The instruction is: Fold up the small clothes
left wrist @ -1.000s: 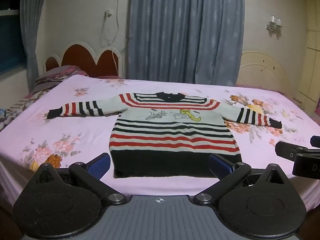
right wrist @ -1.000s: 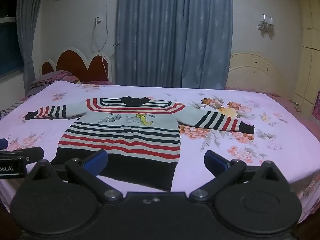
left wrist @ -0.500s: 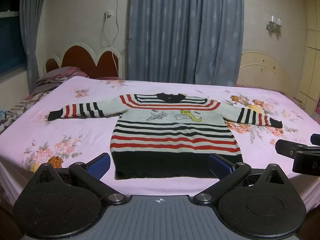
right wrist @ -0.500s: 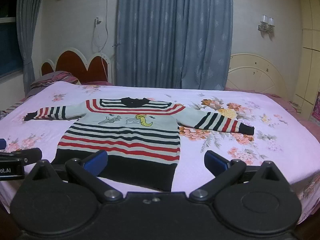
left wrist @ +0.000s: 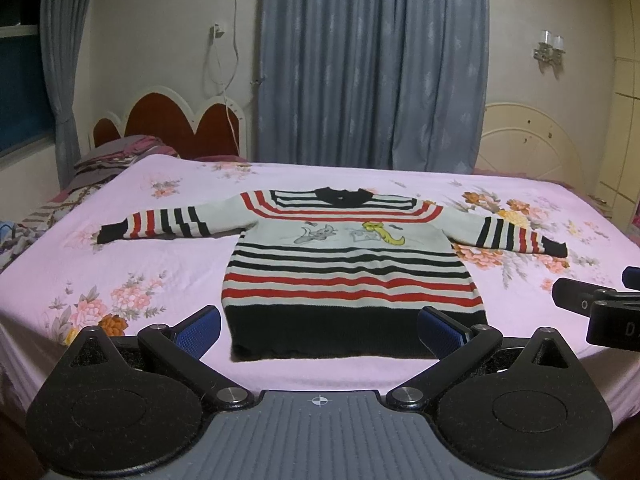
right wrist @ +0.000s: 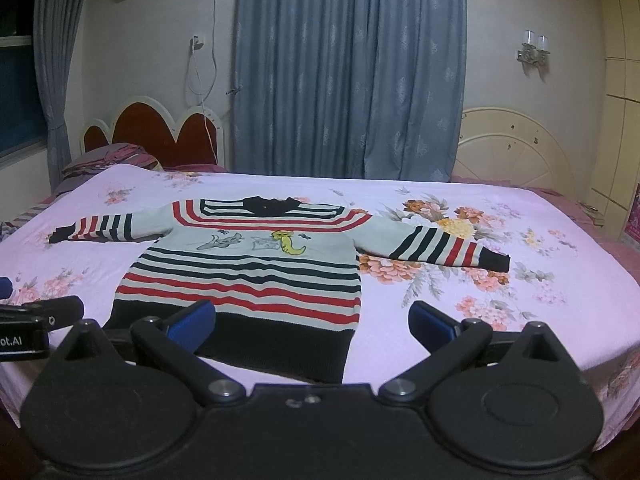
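A small striped sweater (left wrist: 352,268) lies flat and face up on a bed (left wrist: 120,264), just ahead of both claws. Its sleeves are spread straight out to either side, the collar points away, and the wide black hem is the part nearest the claws. The stripes are black, red and pale grey, with small cartoon figures across the chest.

The left claw (left wrist: 318,326) is held level and low at the near edge of the bed, facing the sweater squarely. Its jaws stand wide apart, empty, with the blue pads (left wrist: 198,328) flanking the hem's two corners in the view. Nothing touches the cloth.

The right claw (right wrist: 312,322) is held just to the right of the left one, also level and pointing across the bed. Its jaws are wide and empty too. From it, the sweater sits ahead and to the left; the left pad overlaps the hem in the view, the right pad is over bare sheet. Whether it touches the cloth cannot be told.

Each claw shows at the edge of the other's view.

Beyond the bed are blue curtains (left wrist: 372,64), a red headboard (left wrist: 168,124) at far left, and a pale wall.
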